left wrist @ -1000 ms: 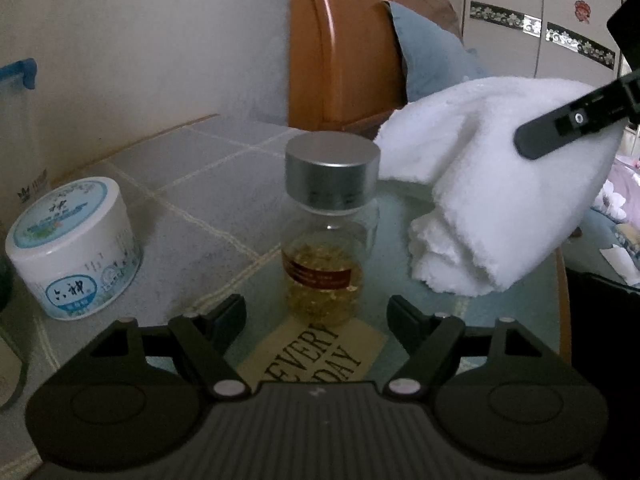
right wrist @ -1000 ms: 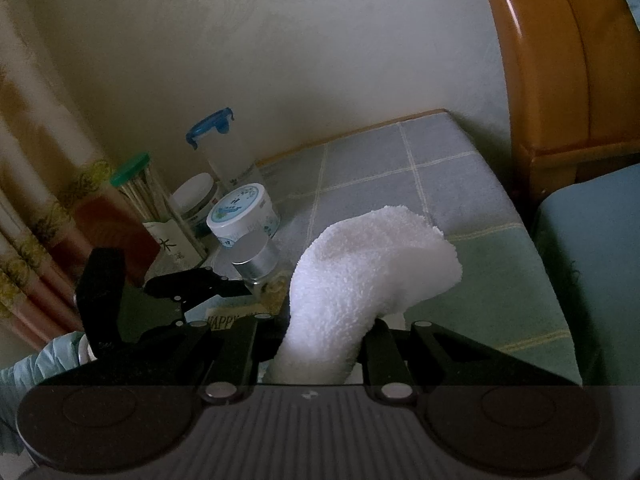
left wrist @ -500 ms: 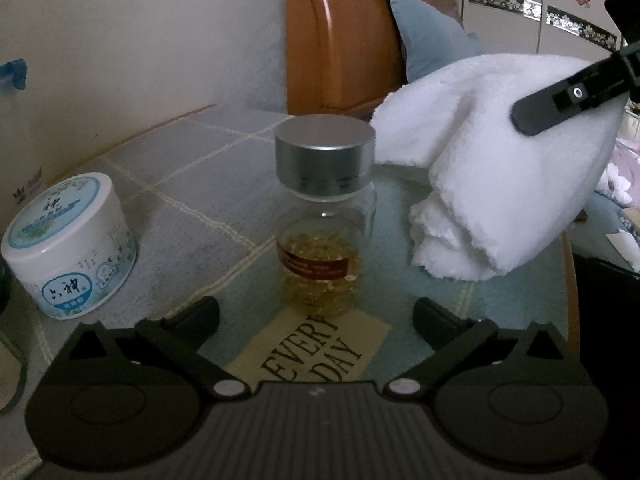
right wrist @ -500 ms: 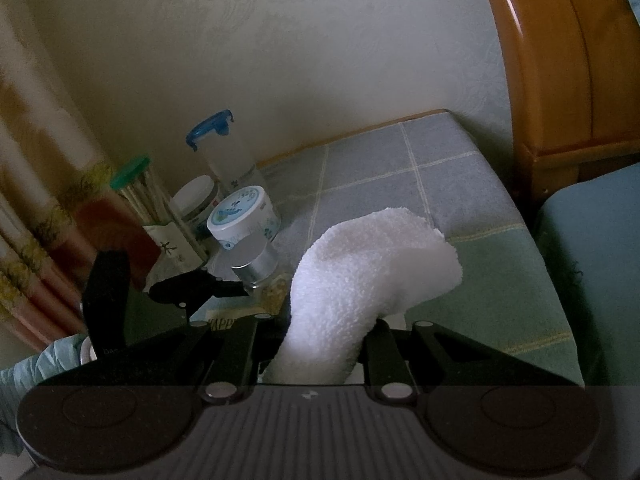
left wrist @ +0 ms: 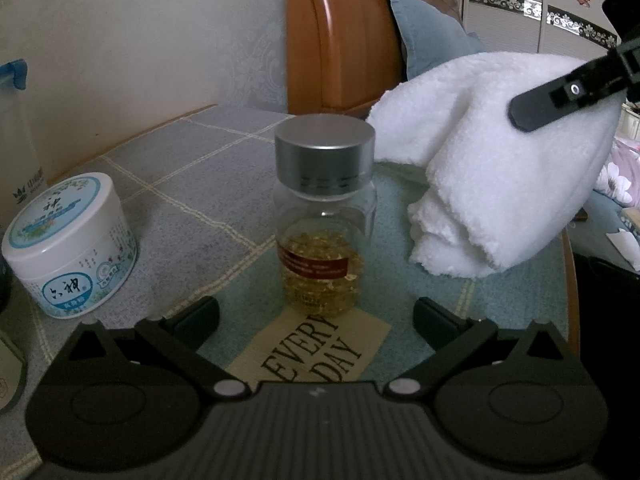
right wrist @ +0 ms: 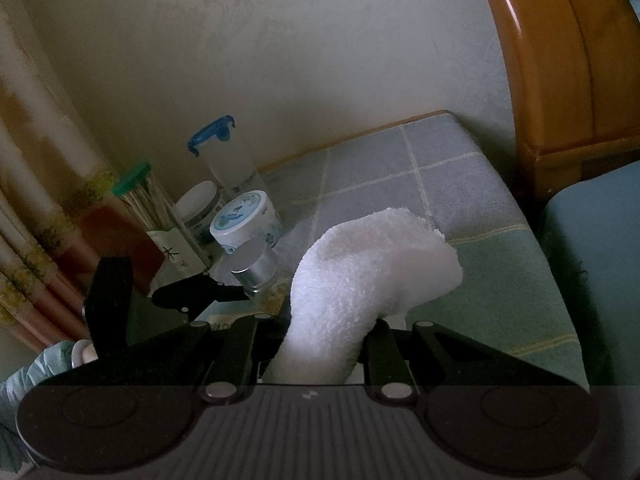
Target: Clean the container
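A clear glass jar (left wrist: pixel 324 220) with a silver lid and yellow capsules inside stands upright on the glass-topped bedside table (left wrist: pixel 192 184). My left gripper (left wrist: pixel 316 310) is open wide, a finger on either side of the jar's base and clear of it. Up at the right hangs a folded white towel (left wrist: pixel 500 168), pinched by a black finger (left wrist: pixel 560 96) of my right gripper. In the right wrist view, my right gripper (right wrist: pixel 328 332) is shut on the towel (right wrist: pixel 360 272), the jar (right wrist: pixel 256 268) to its left.
A white round tub (left wrist: pixel 68 248) sits left of the jar. Behind it stand a tall bottle with a blue lid (right wrist: pixel 226 160) and a green-lidded stick holder (right wrist: pixel 152 208). A wooden headboard (left wrist: pixel 332 40) rises at the right, a curtain (right wrist: pixel 36 240) at the left.
My left gripper's fingers spread apart from close beside the jar to wide open. The jar stays standing. The right gripper keeps its hold on the towel.
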Action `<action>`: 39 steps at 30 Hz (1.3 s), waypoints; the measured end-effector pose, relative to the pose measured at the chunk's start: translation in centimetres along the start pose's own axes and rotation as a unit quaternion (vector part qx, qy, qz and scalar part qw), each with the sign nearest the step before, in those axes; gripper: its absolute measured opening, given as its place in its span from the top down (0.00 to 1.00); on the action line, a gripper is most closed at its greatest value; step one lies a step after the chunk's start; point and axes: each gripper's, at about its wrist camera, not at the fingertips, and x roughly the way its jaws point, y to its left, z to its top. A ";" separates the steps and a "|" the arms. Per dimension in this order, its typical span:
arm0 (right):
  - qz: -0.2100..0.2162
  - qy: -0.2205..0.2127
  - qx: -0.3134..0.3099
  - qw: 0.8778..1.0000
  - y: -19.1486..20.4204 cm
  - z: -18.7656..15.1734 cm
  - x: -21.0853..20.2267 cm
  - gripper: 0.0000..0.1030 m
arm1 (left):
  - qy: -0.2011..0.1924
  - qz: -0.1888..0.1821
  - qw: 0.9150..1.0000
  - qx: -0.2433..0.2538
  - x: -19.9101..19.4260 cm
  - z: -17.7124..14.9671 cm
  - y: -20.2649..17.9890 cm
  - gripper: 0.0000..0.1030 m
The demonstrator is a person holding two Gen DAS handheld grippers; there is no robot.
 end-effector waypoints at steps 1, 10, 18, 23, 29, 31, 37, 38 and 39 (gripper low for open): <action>0.000 0.000 0.000 1.000 0.0 0.0 0.0 0.82 | 0.000 0.001 1.000 0.000 0.0 0.0 0.0 0.00; 0.001 -0.002 0.001 1.000 -0.2 0.0 0.0 0.82 | -0.032 0.004 0.999 -0.034 -1.9 0.7 -0.1 0.01; -0.001 -0.014 0.005 1.000 -0.6 0.2 -0.4 0.82 | -0.166 0.023 0.984 -0.064 -8.2 4.5 -0.2 0.01; -0.001 -0.017 0.005 1.000 -0.7 0.2 -0.3 0.82 | -0.160 0.107 0.980 -0.059 -7.5 5.7 0.2 0.03; -0.002 -0.020 -0.004 1.000 -0.4 0.3 -0.4 0.82 | -0.111 0.111 0.986 -0.062 -5.9 5.8 0.7 0.03; 0.001 -0.021 -0.014 1.000 -0.1 0.5 -0.1 0.82 | -0.098 0.113 0.987 -0.065 -5.7 5.7 0.7 0.03; 0.011 -0.018 -0.047 0.999 0.6 1.4 2.3 0.82 | -0.076 0.116 0.988 -0.072 -5.1 5.4 1.3 0.03; 0.013 -0.016 -0.053 0.998 0.7 1.6 2.8 0.82 | -0.076 0.114 0.988 -0.077 -5.1 5.4 1.5 0.03; 0.016 -0.014 -0.057 0.998 0.8 1.7 3.3 0.82 | -0.074 0.112 0.988 -0.082 -5.0 5.3 1.6 0.03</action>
